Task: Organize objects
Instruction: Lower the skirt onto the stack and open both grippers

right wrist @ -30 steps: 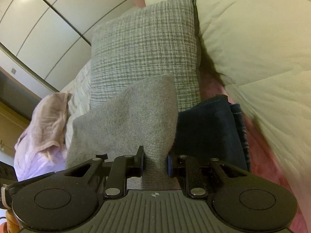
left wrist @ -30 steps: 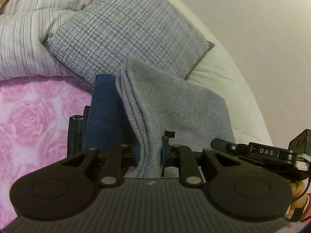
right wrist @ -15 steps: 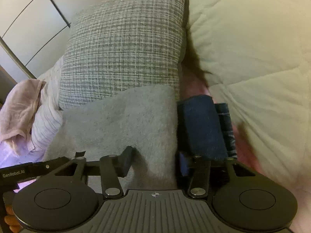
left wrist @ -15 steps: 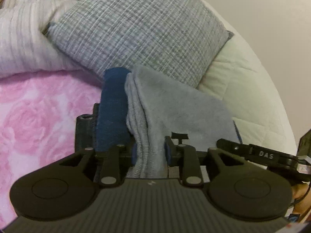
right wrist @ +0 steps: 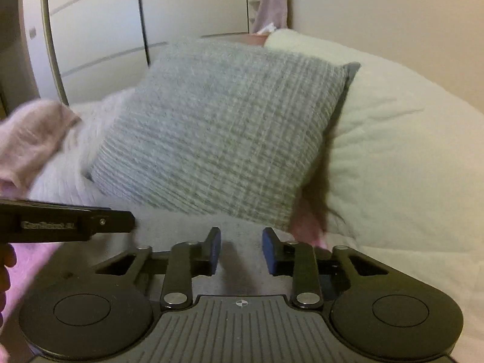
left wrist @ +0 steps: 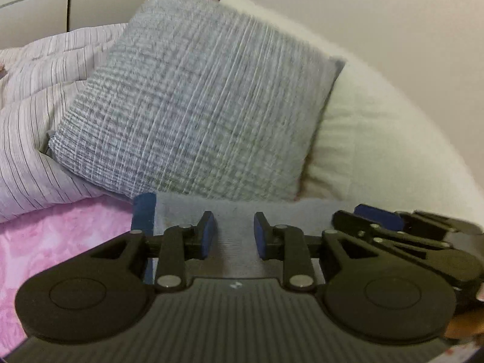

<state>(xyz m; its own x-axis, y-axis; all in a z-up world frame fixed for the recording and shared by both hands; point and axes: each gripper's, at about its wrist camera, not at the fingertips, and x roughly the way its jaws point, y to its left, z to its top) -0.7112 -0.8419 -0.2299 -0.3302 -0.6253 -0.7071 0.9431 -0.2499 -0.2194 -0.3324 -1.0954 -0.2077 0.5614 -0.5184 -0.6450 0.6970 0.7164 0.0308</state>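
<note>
Left gripper (left wrist: 234,232): fingers apart over the folded grey cloth (left wrist: 242,208), gripping nothing. Right gripper (right wrist: 241,249): fingers just closing, apart, empty. Cloth lies at the pillow's (left wrist: 196,99) 6 o'clock.

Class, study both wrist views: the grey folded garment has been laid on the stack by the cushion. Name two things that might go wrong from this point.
1. The left claw and right claw both sit open and low over the grey folded garment; pulling back could snag and unfold it.
2. The garment covers the dark blue folded item unevenly and may slide toward the pink floral sheet.
</note>
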